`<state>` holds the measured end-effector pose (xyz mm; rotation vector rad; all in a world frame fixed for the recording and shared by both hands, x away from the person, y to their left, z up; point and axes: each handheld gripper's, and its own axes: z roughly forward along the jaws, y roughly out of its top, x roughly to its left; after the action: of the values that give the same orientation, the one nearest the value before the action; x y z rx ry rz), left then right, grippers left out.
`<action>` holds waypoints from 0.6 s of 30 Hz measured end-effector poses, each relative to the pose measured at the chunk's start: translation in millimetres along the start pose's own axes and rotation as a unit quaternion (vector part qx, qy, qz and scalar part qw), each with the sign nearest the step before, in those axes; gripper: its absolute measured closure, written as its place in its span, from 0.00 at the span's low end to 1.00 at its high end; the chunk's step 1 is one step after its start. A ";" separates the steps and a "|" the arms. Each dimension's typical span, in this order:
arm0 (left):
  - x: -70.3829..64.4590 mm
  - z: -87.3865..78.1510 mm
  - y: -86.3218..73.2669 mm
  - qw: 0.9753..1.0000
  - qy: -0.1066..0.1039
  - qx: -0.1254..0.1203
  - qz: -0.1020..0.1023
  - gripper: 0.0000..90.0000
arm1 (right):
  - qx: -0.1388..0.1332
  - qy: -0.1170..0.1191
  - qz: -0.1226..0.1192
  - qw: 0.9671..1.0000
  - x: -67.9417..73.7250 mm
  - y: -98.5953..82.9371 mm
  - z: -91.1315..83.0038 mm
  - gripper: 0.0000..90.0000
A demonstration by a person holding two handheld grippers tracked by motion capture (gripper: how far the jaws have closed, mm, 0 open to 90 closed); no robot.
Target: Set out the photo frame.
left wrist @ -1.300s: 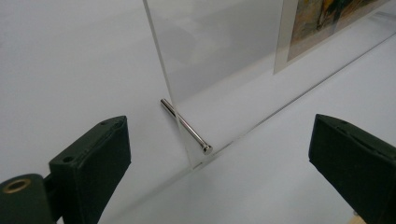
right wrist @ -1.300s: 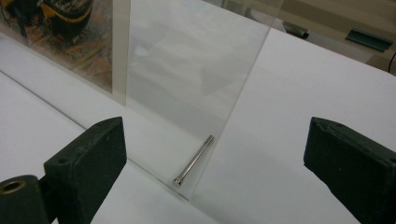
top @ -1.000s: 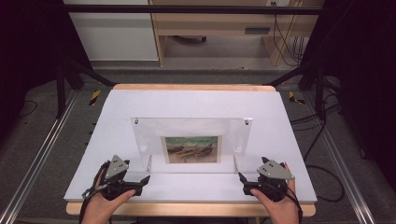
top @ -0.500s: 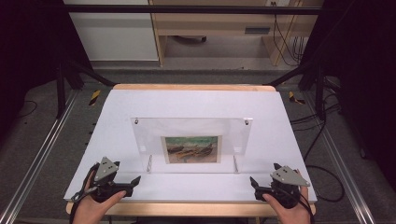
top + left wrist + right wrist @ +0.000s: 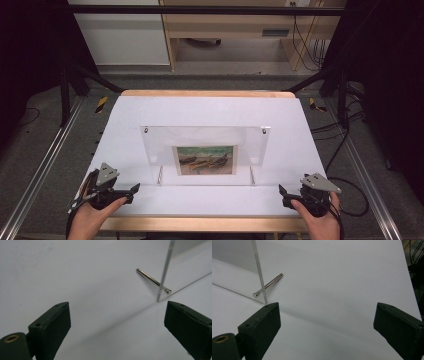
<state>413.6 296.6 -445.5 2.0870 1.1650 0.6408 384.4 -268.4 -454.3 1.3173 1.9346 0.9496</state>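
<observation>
left gripper (image 5: 131, 190): jaws apart, empty | right gripper (image 5: 283, 195): jaws apart, empty | acrylic picture frame (image 5: 205, 155): upright on tabletop (image 5: 210, 110), between both grippers, untouched

Left gripper (image 5: 134, 189) and right gripper (image 5: 281, 192) farther apart, nearer table corners.

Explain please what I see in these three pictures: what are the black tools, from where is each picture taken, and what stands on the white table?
A person sits at a white table and holds a hand tool in each hand: the left gripper and the right gripper. Each has two black fingers, wide open here and holding nothing. The high view looks down from above the person. The other two views come from small cameras riding on each gripper, looking out between its fingers. On the table stands a clear picture frame with a small painting inside, propped by two metal pins. The grippers sit near the front edge, apart from the frame.
</observation>
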 end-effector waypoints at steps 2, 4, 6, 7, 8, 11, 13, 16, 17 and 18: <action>3.2 5.0 1.6 1.000 0.002 0.008 0.001 0.07 | 0.005 -0.001 0.000 1.000 -1.8 1.8 4.2 0.08; 5.6 9.4 3.8 1.000 0.002 0.014 0.003 0.07 | 0.012 -0.002 -0.001 1.000 -5.3 3.3 10.4 0.08; 8.6 13.0 7.2 1.000 0.005 0.017 0.006 0.07 | 0.018 -0.002 0.003 1.000 -8.8 4.9 14.9 0.08; 10.3 14.7 9.1 1.000 0.007 0.016 0.007 0.07 | 0.019 -0.003 0.006 1.000 -10.4 6.0 17.1 0.08; 12.4 16.4 11.1 1.000 0.008 0.016 0.006 0.07 | 0.020 -0.004 0.005 1.000 -12.8 7.0 19.4 0.08; 18.7 21.8 16.6 1.000 0.012 0.013 -0.001 0.07 | 0.024 -0.009 0.010 1.000 -17.5 9.6 25.6 0.08; 22.0 25.5 19.3 1.000 0.009 0.012 -0.008 0.07 | 0.027 -0.011 0.013 0.999 -19.7 10.9 28.9 0.08; 25.1 31.5 22.9 1.000 0.010 0.012 -0.013 0.07 | 0.031 -0.011 0.013 0.999 -22.4 12.0 33.1 0.08; 25.9 33.0 23.9 1.000 0.010 0.013 -0.012 0.07 | 0.031 -0.011 0.014 0.999 -23.0 12.2 34.6 0.08; 26.6 34.9 25.1 1.000 0.011 0.014 -0.012 0.07 | 0.032 -0.011 0.013 0.999 -23.6 12.5 35.6 0.08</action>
<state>464.0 299.3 -447.5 2.0913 1.2152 0.6409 426.8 -279.6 -461.9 1.3873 1.9505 0.8896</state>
